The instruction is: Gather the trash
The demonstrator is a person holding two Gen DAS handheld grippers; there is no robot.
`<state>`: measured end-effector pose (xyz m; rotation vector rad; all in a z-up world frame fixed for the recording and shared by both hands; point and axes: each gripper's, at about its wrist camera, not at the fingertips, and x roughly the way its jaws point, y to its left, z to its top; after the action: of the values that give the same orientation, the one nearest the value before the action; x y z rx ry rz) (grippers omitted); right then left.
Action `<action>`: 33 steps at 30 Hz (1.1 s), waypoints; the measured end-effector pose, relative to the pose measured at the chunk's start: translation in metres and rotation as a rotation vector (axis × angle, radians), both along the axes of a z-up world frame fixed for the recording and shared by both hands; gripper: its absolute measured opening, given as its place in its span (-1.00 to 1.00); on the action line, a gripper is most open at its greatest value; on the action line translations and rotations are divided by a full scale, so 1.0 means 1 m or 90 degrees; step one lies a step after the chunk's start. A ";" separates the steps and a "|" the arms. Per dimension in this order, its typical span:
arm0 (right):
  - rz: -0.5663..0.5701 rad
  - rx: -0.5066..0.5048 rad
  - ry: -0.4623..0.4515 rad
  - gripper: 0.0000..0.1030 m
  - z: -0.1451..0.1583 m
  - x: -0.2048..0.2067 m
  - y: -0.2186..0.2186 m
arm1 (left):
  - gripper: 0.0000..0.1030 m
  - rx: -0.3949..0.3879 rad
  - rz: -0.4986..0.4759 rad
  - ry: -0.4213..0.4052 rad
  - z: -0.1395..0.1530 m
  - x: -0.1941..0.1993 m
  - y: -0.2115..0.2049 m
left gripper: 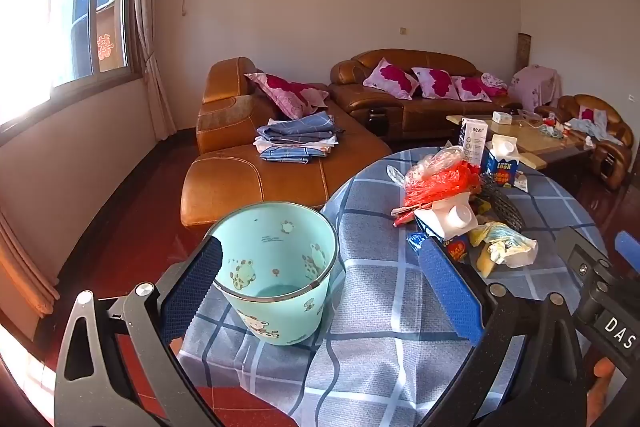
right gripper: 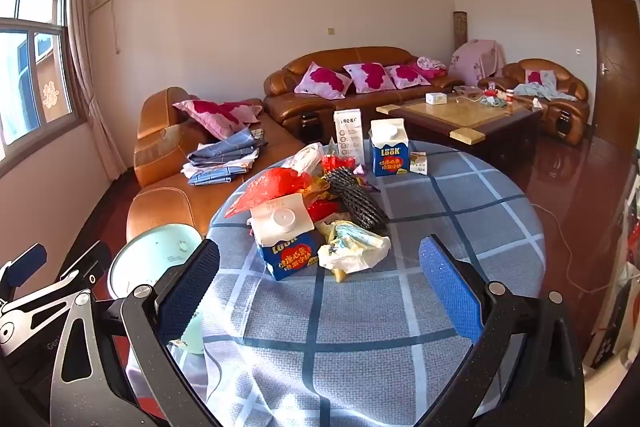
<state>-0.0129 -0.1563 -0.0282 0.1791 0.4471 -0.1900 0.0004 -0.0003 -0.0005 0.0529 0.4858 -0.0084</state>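
Note:
A mint-green trash bin [left gripper: 276, 275] with cartoon prints stands on the left edge of the round checked table [left gripper: 384, 307]; my open left gripper [left gripper: 324, 275] straddles it without touching. The bin also shows in the right wrist view [right gripper: 156, 255]. A trash pile lies mid-table: a blue LOOK carton [right gripper: 290, 247] lying down, a crumpled white-yellow wrapper [right gripper: 354, 249], a red plastic bag [right gripper: 272, 189], black foam netting [right gripper: 356, 199]. My right gripper [right gripper: 320, 275] is open and empty, just short of the carton and wrapper.
An upright LOOK carton [right gripper: 389, 151], a tall white box [right gripper: 349, 135] and a small box [right gripper: 419, 162] stand at the table's far side. Brown leather sofas [right gripper: 360, 87], folded cloth [right gripper: 224, 159] and a coffee table [right gripper: 460, 115] lie beyond.

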 end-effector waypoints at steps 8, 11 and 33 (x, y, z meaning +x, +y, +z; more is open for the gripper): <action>-0.001 0.001 0.002 0.91 0.000 0.000 0.000 | 0.89 0.006 0.031 0.006 0.002 0.001 0.001; 0.000 0.002 0.002 0.91 0.000 0.000 0.000 | 0.88 -0.007 0.001 0.007 0.000 0.002 0.001; 0.000 0.003 0.001 0.91 0.000 -0.001 0.000 | 0.88 -0.008 0.002 0.003 -0.002 0.000 0.000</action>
<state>-0.0134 -0.1560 -0.0284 0.1844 0.4490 -0.1896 0.0004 0.0002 -0.0025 0.0394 0.4904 -0.0081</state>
